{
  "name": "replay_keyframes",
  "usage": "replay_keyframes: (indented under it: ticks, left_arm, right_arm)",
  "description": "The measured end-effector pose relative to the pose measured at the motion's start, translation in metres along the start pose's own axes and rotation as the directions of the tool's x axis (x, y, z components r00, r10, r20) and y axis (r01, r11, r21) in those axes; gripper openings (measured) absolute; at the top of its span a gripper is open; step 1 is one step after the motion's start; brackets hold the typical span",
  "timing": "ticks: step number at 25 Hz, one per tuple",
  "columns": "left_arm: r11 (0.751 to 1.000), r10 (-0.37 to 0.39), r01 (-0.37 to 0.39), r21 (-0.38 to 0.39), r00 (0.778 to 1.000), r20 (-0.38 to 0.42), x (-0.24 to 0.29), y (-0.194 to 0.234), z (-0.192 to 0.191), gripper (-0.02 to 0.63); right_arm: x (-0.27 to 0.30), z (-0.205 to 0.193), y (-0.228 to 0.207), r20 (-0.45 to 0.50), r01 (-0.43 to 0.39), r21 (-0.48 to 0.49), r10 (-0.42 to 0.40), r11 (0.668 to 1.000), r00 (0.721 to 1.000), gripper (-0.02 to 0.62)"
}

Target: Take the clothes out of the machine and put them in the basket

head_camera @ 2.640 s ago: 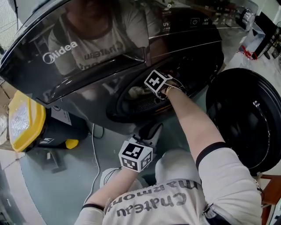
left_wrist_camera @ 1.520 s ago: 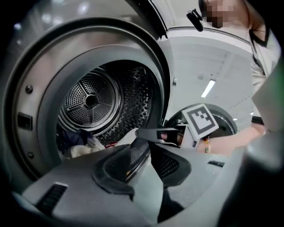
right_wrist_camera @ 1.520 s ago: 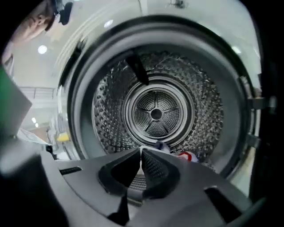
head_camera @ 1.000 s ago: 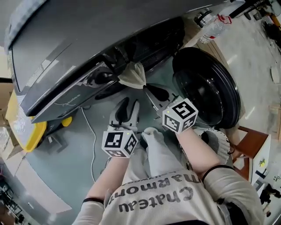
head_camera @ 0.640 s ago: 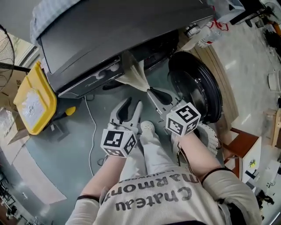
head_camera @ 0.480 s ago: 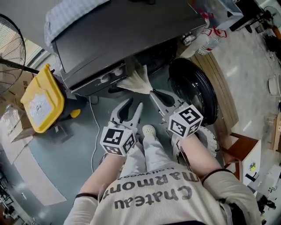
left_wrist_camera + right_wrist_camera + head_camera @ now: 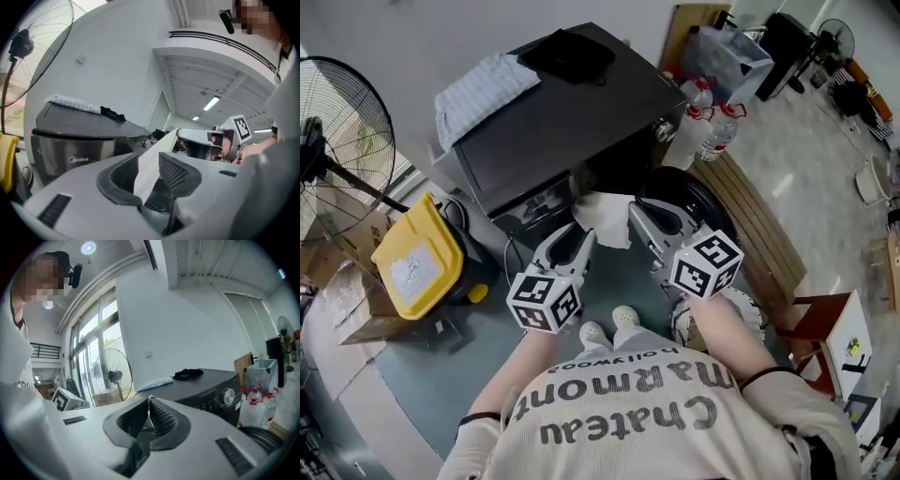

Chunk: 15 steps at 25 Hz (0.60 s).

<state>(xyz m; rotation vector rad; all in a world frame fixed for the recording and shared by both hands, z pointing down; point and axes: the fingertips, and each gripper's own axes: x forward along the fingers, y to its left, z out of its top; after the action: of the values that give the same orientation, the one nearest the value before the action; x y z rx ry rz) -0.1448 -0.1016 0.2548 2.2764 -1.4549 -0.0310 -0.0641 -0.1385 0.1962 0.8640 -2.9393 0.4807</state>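
Cloth (image 7: 604,218) before machine (image 7: 567,117), beside fan (image 7: 339,120)

The washing machine (image 7: 581,117) stands on the floor, with a folded towel (image 7: 483,89) at its top's left edge and a crumpled garment (image 7: 567,54) at the back edge. A cloth (image 7: 605,217) hangs before its front. A lidded bin (image 7: 417,258) and a fan (image 7: 314,141) stand left of it, water bottles (image 7: 705,131) right.

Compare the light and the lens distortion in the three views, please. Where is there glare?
Head view: even daylight, sharp, little bending; the washing machine top stays dark. Left gripper view: strong fisheye with black corners; the ceiling lamp is blown out. Right gripper view: the same fisheye; the windows glare white, and the fan is dark against them.
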Motion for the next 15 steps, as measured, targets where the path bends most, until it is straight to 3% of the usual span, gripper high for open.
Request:
replay_keyframes:
  ticks: [3, 9, 15]
  left_arm:
    - [0.997, -0.042, 0.041, 0.069, 0.999, 0.02, -0.003, -0.019, 0.025, 0.114]
    - [0.988, -0.126, 0.119, 0.099, 0.99, 0.061, -0.005, -0.062, 0.058, 0.114]
    - [0.975, -0.18, 0.167, 0.149, 0.981, 0.073, -0.013, -0.109, 0.064, 0.114]
  right_arm:
    - [-0.021, 0.028, 0.009, 0.07, 0.044, -0.003, -0.044, 0.999, 0.997, 0.035]
    - [-0.067, 0.074, 0.022, 0.183, 0.096, -0.016, -0.092, 0.995, 0.979, 0.035]
    - [-0.116, 0.102, 0.036, 0.26, 0.113, -0.04, -0.099, 0.993, 0.96, 0.035]
